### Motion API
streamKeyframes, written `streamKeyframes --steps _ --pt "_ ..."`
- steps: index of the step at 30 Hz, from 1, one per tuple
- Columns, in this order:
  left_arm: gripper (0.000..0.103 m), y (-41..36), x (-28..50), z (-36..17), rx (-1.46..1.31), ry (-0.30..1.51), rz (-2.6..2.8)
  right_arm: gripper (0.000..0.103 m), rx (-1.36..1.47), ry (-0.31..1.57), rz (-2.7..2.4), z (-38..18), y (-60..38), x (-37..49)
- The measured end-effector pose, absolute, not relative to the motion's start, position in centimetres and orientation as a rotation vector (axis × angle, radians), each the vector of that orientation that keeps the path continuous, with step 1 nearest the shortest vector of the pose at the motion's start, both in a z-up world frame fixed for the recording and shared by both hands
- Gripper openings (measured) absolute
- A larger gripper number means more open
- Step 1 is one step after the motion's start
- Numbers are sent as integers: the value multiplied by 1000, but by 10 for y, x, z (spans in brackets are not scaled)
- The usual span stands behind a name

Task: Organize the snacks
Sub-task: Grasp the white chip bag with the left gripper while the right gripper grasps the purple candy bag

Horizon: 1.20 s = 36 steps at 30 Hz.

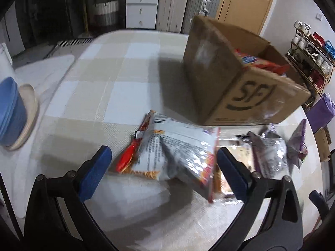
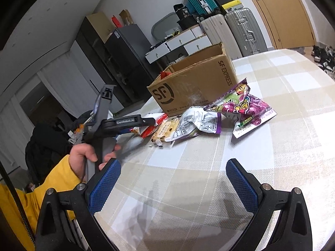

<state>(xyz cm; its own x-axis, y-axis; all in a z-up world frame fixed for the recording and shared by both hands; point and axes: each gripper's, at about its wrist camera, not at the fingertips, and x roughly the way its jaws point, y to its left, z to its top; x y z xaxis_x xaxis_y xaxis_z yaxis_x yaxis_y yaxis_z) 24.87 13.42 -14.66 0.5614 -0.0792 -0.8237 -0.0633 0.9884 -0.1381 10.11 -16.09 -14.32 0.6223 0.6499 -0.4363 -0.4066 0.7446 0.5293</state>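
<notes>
Several snack packets loose on the checked worktop (image 2: 272, 146), just in front of the cardboard box (image 2: 194, 85), which already holds red packets. From the right wrist view: purple packet (image 2: 249, 108) at 1 o'clock, crumpled silver packet (image 2: 199, 123) at 12, small beige packet (image 2: 165, 131) beside it, touching. In the left wrist view: silver-and-orange bag (image 1: 178, 154) straight ahead at 12, lying flat and creased, box beyond at 1 o'clock.

Left gripper (image 1: 163, 169) spread wide, low over that bag, nothing pinched. Right gripper (image 2: 173, 179) also spread, empty, well back from the pile.

Probably light, air-filled foil: soft, crinkly, slippery, contents likely brittle. Best taken at a sealed edge or a corner crimp, gently, not across the puffed middle. Likely to sag or slide if gripped on slick film alone.
</notes>
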Motion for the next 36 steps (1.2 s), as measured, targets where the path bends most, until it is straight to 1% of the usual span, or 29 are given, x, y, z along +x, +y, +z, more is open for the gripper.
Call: streamKeyframes --steps 2,4,5,10,12,20,24,28,30,36 --pt "92 139 255 -153 -192 988 -40 102 409 667 624 -145 -161 103" --pt "80 139 255 -155 -197 979 -46 102 414 680 625 -146 -161 105" --pt "76 139 254 -155 -190 972 -46 102 418 687 623 -147 -161 106" --pt "70 140 252 -154 -206 946 -60 102 414 701 608 -148 -160 109" --pt "69 140 248 -153 -208 925 -65 102 404 702 595 -148 -160 111" --pt "69 142 231 -155 -216 877 -76 102 406 722 560 -152 -161 116" --pt "68 145 219 -154 -237 876 -75 102 289 680 456 -135 -164 127" --pt "68 148 205 -153 -267 883 -92 102 188 678 356 -127 -174 167" --pt "68 149 197 -152 -283 887 -99 102 137 736 329 -133 -175 195" --pt "68 153 161 -148 -325 874 -124 101 153 824 358 -147 -173 244"
